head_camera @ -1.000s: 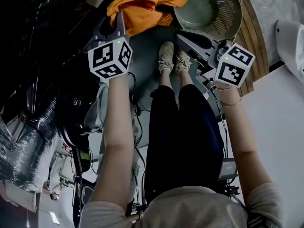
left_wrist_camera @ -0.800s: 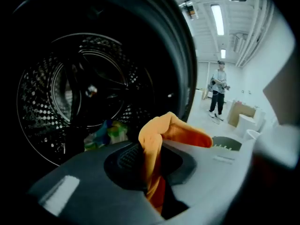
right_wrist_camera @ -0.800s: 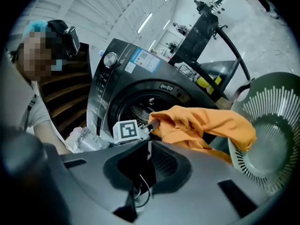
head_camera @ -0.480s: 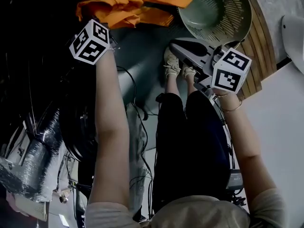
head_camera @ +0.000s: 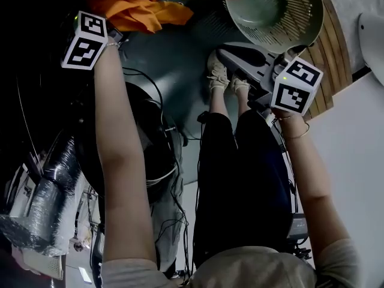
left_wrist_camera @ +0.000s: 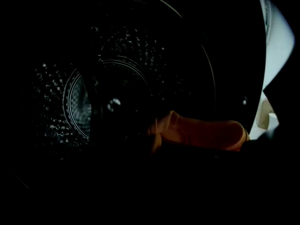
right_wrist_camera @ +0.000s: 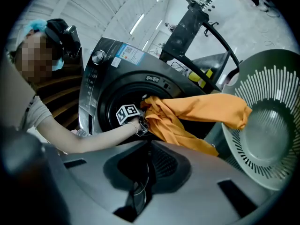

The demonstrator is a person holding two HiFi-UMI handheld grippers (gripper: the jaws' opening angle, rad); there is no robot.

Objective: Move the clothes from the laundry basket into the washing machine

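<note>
The left tongs [right_wrist_camera: 142, 122] are pinching one end of an orange garment [right_wrist_camera: 197, 111] right at the round door mouth of the washing machine [right_wrist_camera: 105, 74]. The dark drum [left_wrist_camera: 84, 102] is lying straight ahead of them. The garment's long axis is running from that grip back toward the green slatted laundry basket [right_wrist_camera: 267, 139], its far end hanging outside the machine near the basket's rim. The right tongs [right_wrist_camera: 149, 149] are pressed together on nothing, hanging below and apart from the cloth. The left hand is the nearer one, and the trailing end likely needs feeding in.
</note>
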